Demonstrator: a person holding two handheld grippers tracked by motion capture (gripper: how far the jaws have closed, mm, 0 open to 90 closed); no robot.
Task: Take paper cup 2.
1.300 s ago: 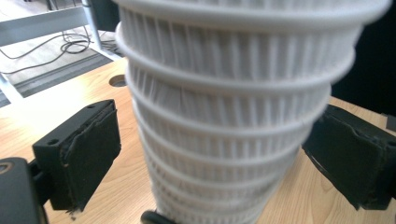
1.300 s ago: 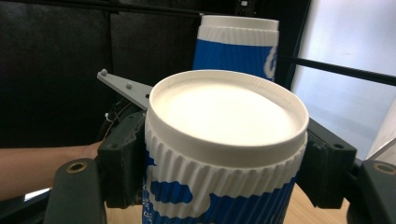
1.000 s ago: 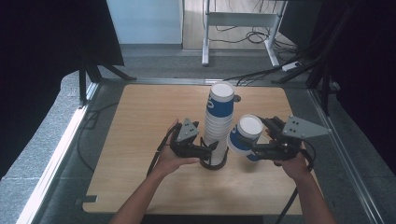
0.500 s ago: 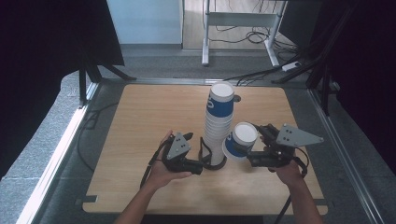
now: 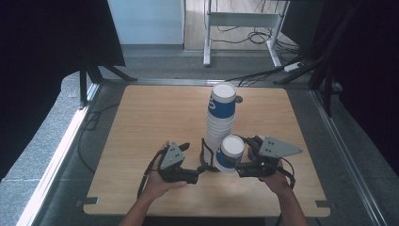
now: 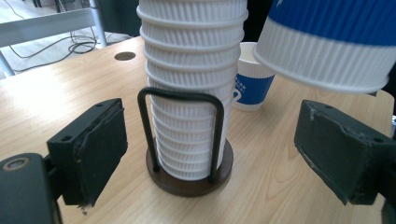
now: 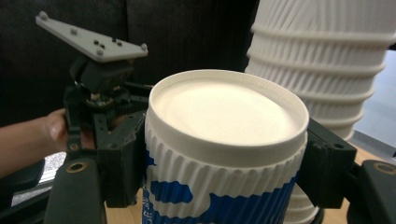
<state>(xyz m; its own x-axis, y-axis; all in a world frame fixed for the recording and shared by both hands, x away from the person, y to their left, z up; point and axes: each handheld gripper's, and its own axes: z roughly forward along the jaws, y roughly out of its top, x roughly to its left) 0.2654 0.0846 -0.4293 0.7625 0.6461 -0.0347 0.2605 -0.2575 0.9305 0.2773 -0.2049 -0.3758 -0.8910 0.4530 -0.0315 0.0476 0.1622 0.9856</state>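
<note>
The step in hand reads as taking one cup off the stack and setting it aside. The right gripper (image 5: 239,165) is clamped on a cup (image 5: 229,151), upside down with its base uppermost, at about five o'clock from the stack (image 5: 220,123) and close beside it, above the table (image 5: 141,122). In the right gripper view both pads press the cup's ribbed wall (image 7: 219,186).

The left gripper (image 5: 200,172) sits low at about seven o'clock from the stack. Its jaws have just been closing, yet in the left gripper view they stand apart, either side of the holder (image 6: 189,175), touching nothing.

Containers: the holder is a dark round base with a wire loop, and in it stands the stack of inverted ribbed cups, the topmost banded blue. A further cup (image 6: 250,77) stands upright on the table behind the stack; whether it holds anything I cannot tell.

Judgement: the next move calls for the left jaws to close on the wire loop or base to steady the holder, while the right hand carries its cup clear without knocking the tall stack.
</note>
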